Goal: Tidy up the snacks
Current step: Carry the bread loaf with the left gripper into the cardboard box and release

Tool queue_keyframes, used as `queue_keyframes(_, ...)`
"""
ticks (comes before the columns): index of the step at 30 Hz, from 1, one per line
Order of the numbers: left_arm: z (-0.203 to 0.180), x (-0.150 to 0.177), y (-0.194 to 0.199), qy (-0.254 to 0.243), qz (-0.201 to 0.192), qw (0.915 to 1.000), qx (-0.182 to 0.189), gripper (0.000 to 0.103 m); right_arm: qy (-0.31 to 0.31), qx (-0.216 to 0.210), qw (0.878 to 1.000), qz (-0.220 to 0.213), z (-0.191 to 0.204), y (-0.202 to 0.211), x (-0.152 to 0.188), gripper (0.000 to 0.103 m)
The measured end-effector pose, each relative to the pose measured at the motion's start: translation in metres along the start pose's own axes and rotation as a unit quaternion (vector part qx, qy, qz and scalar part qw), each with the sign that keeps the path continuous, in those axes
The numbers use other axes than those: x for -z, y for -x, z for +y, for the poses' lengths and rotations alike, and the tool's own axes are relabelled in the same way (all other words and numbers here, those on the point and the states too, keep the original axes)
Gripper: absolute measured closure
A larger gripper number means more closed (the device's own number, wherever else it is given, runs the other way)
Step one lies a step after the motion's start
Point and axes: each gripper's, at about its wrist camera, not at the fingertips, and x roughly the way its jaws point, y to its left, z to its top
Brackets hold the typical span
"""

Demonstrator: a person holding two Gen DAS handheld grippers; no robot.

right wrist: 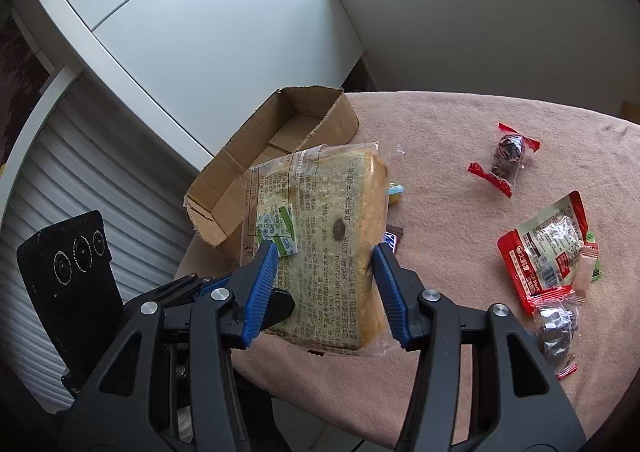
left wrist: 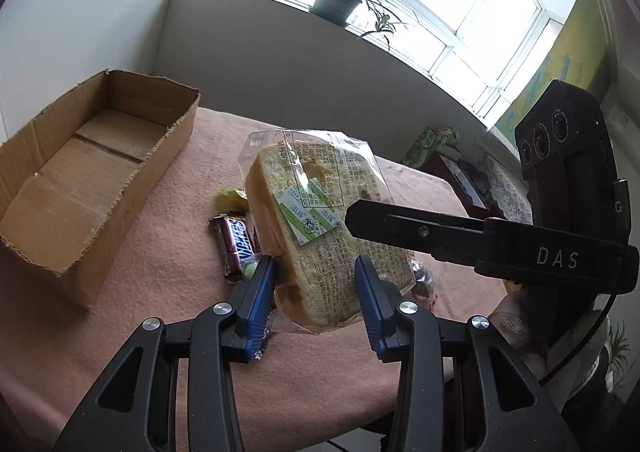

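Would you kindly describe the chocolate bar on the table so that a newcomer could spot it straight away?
Start at the open cardboard box on the pink tablecloth, then look towards the bagged bread loaf beside it. The chocolate bar lies flat between them, by the loaf's edge. It alone has a dark brown wrapper with a blue-and-white logo; the yellow sweet behind it is smaller.

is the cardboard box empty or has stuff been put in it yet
Empty. In the left wrist view the cardboard box shows only its bare brown floor. The bagged bread and the Snickers bar lie outside it on the pink cloth.
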Motion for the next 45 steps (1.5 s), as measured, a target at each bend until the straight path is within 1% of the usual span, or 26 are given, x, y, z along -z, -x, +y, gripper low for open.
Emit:
queue_keyframes(5,0.028,-0.012,0.026,0.010,-0.030,0.9993,-0.020,0.064,0.026,-0.016,1.000,-0.005,0.039,-0.019,-0.020,0.050)
queue_keyframes(9,0.050,-0.020,0.040,0.019,-0.047,0.9979,-0.040,0.064,0.043,-0.028,0.999,0.000,0.064,-0.042,-0.035,0.050)
queue_keyframes(13,0.076,-0.028,0.050,0.029,-0.060,0.9959,-0.062,0.064,0.050,-0.042,0.998,0.009,0.082,-0.068,-0.050,0.050)
queue_keyframes(17,0.099,-0.036,0.053,0.042,-0.064,0.9939,-0.079,0.064,0.062,-0.043,0.997,0.019,0.097,-0.092,-0.056,0.050)
queue_keyframes(20,0.113,-0.038,0.055,0.049,-0.065,0.9924,-0.093,0.064,0.066,-0.044,0.996,0.027,0.106,-0.108,-0.059,0.050)
queue_keyframes(24,0.129,-0.040,0.054,0.061,-0.064,0.9909,-0.101,0.064,0.060,-0.047,0.996,0.037,0.109,-0.124,-0.063,0.050)
queue_keyframes(31,0.143,-0.048,0.041,0.069,-0.057,0.9888,-0.120,0.064,0.061,-0.034,0.996,0.049,0.109,-0.142,-0.066,0.050)
queue_keyframes(34,0.149,-0.050,0.033,0.070,-0.051,0.9858,-0.144,0.066,0.047,-0.029,0.997,0.045,0.106,-0.136,-0.066,0.050)
queue_keyframes(38,0.155,-0.043,0.038,0.077,-0.050,0.9848,-0.147,0.066,0.052,-0.022,0.998,0.039,0.105,-0.121,-0.064,0.047)
queue_keyframes(40,0.153,-0.040,0.043,0.077,-0.053,0.9844,-0.149,0.067,0.056,-0.017,0.998,0.032,0.104,-0.112,-0.062,0.037)
queue_keyframes(45,0.145,-0.036,0.055,0.073,-0.060,0.9847,-0.147,0.067,0.053,-0.016,0.998,0.020,0.099,-0.089,-0.060,0.036)
